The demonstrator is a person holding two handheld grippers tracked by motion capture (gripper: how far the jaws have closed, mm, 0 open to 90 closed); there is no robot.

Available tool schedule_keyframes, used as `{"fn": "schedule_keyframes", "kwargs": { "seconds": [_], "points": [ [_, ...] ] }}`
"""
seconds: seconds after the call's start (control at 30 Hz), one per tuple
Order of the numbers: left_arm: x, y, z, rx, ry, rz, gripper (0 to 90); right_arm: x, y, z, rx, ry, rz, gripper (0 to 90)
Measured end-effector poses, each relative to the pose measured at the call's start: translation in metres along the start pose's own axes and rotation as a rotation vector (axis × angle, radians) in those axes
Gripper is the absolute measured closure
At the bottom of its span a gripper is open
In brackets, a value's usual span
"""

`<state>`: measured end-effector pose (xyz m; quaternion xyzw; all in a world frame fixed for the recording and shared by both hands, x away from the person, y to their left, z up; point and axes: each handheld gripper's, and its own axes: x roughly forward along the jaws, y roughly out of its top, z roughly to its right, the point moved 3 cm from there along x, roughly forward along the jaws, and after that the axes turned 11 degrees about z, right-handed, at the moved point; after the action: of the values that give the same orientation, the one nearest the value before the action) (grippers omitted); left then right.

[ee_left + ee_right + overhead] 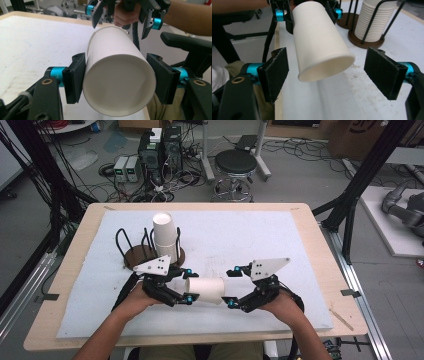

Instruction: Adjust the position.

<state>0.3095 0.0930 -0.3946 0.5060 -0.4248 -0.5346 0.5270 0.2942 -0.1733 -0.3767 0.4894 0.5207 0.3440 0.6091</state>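
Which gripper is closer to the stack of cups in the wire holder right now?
Left. The left gripper sits just in front of the cup stack, shut on the loose paper cup. The right gripper is farther off, beyond that cup, fingers open.

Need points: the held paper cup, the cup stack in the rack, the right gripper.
paper cup [206, 290], high view, middle of its side wall.
cup stack [164, 237], high view, side of the stack standing in the rack.
right gripper [325, 70], right gripper view, midway between its open fingertips.
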Motion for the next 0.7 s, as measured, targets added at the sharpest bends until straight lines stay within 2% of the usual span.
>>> {"fn": "schedule_keyframes", "kwargs": {
  "seconds": [0.27, 0.5, 0.7],
  "points": [
    [-0.007, -0.007, -0.001, 0.024, 0.001, 0.089, 34.5, -0.007, -0.012, 0.002, 0.038, -0.036, 0.039, 20.3],
    [-0.009, -0.008, 0.002, 0.049, -0.011, 0.148, 34.5, -0.004, -0.023, 0.000, 0.075, -0.018, 0.053, 20.3],
    [-0.009, -0.007, 0.004, 0.053, -0.024, 0.163, 34.6, 0.003, -0.027, -0.002, 0.105, 0.013, 0.066, 20.3]
  ]
}}
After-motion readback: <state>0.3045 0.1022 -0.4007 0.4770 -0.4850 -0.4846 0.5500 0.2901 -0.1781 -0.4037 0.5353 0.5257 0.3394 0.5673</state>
